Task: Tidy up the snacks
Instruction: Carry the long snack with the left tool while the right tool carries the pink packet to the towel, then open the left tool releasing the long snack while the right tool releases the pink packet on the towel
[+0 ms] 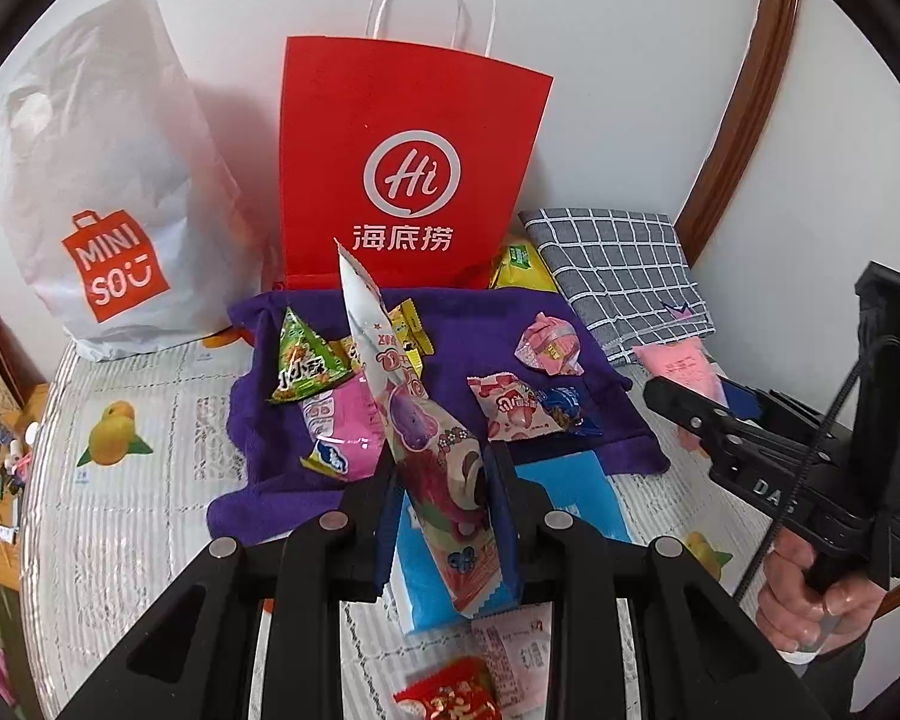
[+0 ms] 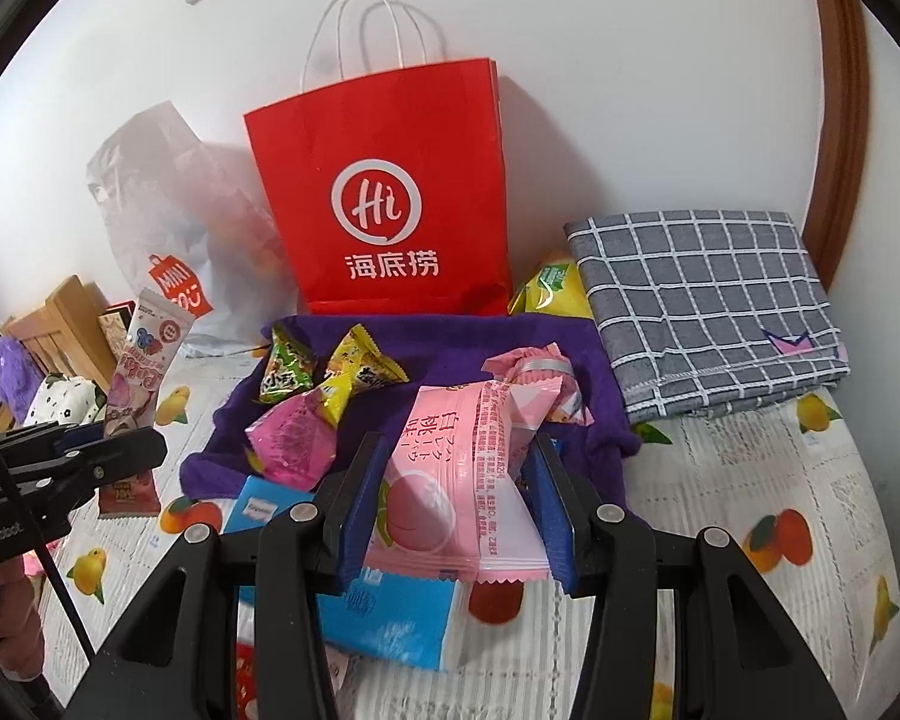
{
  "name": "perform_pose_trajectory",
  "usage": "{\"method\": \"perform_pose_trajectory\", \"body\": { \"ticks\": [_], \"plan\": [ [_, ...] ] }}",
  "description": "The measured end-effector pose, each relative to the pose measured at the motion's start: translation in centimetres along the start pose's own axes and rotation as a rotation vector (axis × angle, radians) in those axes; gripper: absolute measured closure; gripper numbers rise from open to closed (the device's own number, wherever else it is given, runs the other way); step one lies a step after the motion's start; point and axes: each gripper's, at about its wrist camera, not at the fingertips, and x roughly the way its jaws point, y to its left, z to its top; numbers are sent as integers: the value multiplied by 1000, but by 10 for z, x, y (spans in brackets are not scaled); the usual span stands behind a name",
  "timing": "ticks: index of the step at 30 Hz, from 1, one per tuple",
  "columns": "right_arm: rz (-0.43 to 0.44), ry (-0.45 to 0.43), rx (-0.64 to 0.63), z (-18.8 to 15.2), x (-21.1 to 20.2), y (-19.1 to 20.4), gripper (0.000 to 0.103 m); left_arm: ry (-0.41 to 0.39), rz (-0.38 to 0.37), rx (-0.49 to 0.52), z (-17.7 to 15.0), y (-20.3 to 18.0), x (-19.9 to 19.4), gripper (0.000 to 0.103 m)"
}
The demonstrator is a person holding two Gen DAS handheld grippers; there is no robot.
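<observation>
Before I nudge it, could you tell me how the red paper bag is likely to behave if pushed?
The red bag stands tall and upright against the wall, so a push high up would probably tip it sideways. Its paper sides look crisp, so it should slide as one stiff piece rather than crumple. What is inside cannot be seen, so its weight is unclear.

The paper bag [image 2: 384,204] stands beyond the right gripper [image 2: 459,501]. The towel [image 2: 510,360] lies between them. The folded cloth [image 2: 708,306] lies right of the gripper.
</observation>
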Motion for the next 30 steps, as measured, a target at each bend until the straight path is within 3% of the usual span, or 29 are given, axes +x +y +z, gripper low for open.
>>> {"method": "perform_pose_trajectory", "body": {
  "ticks": [13, 21, 30],
  "plan": [
    [-14, 68, -10, 9, 62, -20, 56, 62, -2, 15, 24, 4, 53, 77],
    [-32, 126, -25, 2, 93, -31, 56, 74, 9, -13, 39, 20, 76, 77],
    [-11, 172, -27, -9, 117, -32, 56, 128, -39, -86, 47, 39, 110, 77]
  ]
}}
